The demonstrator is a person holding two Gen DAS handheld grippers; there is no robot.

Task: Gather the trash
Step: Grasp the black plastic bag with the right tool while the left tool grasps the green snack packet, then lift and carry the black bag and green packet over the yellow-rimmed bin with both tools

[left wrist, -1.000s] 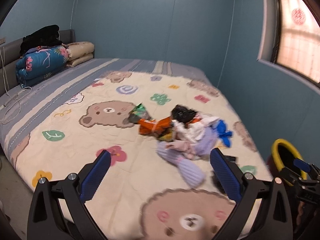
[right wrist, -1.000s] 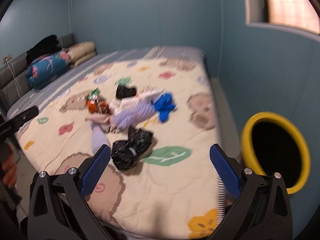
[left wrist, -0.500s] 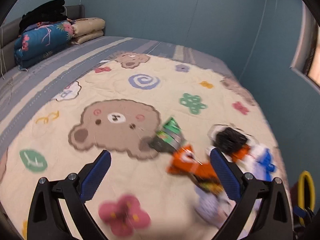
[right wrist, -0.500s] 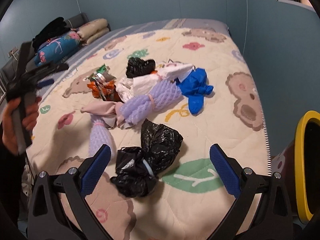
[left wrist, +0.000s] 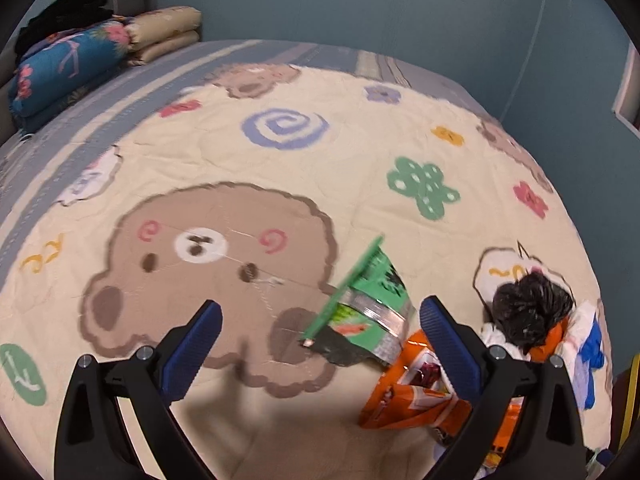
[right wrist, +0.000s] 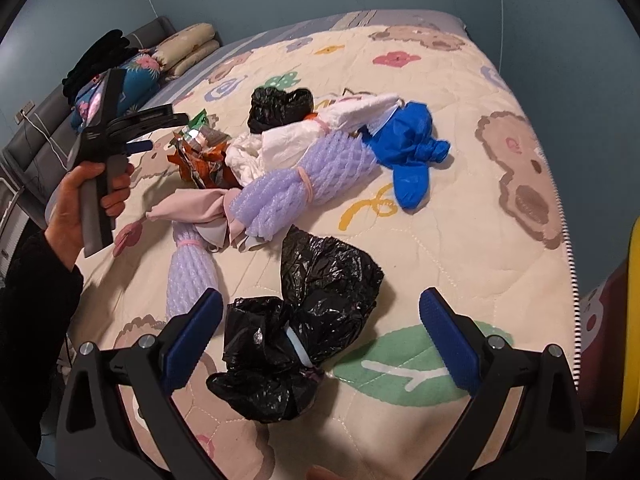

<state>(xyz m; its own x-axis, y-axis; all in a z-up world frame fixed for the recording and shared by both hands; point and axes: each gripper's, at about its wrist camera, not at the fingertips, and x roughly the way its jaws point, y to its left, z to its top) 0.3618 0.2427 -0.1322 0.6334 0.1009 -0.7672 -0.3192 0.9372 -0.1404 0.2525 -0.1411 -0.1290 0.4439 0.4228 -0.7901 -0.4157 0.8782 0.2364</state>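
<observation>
On the bed's cartoon quilt all the trash lies uncollected, as far as we can judge: nothing is in either claw. In the right view a crumpled black bag lies just ahead of our right claw, between its spread jaws but not gripped. At about 12 o'clock from it lies the main heap: purple foam netting, white wrapping, a blue glove, a second black bag and orange snack wrappers.

In the left view a green snack packet lies between the jaws of the left claw, with an orange packet at 4 o'clock, partly behind the right finger. Those jaws stand wide too.

A yellow-rimmed bin shows at the bed's edge, at 3 o'clock (likely the destination). So we reckon the task is barely begun. Both claws hover low over the quilt, angled downward; the left hand grips its handle at 10 o'clock.
</observation>
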